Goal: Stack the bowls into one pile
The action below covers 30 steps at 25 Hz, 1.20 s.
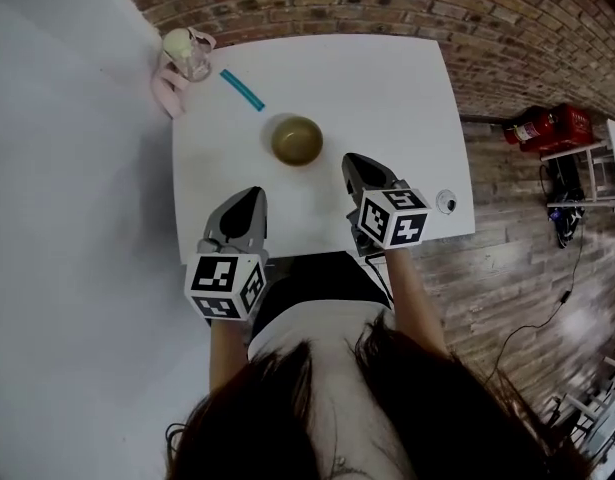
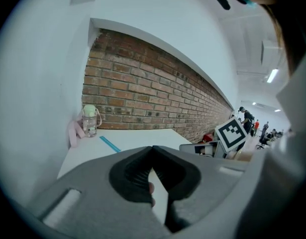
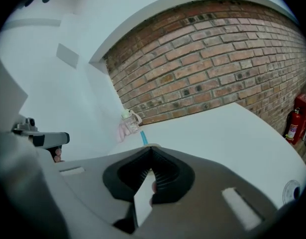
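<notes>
Hair: dark hair of the person fills the bottom of the head view, closest of all.
Left gripper: the left gripper (image 1: 253, 196) is held over the near edge of the table (image 1: 407, 78). Its two jaws touch at the tips. Nothing is between them.
Right gripper: the right gripper (image 1: 353, 162) is held over the table, near the bowls. Its jaws touch at the tips too, and it holds nothing.
Bowls: one brown pile of bowls (image 1: 296, 140) sits in the middle of the table, between the two grippers and a bit past them. I cannot tell how many bowls are in it.
Other things: a bottle (image 1: 187, 53) with a pink strap stands at the far left corner. A blue stick (image 1: 242, 90) lies near it. A small round thing (image 1: 446, 202) lies at the right edge.
What is done: no bowl sits alone anywhere on the table, so the pile looks made.
What is left: I think nothing much, as both grippers are off the pile.
</notes>
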Available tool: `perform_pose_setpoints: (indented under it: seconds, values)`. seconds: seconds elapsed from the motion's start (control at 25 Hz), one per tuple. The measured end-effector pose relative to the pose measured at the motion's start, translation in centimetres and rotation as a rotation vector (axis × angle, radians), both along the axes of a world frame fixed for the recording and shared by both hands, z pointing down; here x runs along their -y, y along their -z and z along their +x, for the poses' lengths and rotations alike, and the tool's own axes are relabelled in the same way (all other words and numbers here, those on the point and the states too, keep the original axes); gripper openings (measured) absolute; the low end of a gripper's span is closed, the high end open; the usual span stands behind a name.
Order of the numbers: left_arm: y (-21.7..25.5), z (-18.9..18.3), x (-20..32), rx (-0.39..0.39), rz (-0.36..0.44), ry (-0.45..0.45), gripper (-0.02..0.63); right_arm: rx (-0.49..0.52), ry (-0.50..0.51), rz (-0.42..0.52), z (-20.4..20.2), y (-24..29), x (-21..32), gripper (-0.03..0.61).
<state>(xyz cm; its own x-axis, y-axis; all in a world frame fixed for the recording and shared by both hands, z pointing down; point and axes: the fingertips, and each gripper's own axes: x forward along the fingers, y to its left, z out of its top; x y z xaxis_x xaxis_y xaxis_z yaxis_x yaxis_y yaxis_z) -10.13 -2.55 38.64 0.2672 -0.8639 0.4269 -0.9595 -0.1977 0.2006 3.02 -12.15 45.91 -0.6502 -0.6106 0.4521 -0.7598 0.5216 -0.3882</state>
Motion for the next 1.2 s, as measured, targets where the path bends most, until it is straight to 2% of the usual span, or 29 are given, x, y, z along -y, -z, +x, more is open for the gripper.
perform_pose_setpoints:
  seconds: [0.68,1.2]
  values:
    - [8.0,0.7,-5.0,0.045,0.199,-0.080,0.003,-0.016,-0.032,0.292,-0.8,10.8,-8.0,0.003]
    - [12.1,1.0,-6.1,0.076,0.301,-0.068,0.003,-0.054,-0.024,0.471,-1.0,17.3,-10.6,0.002]
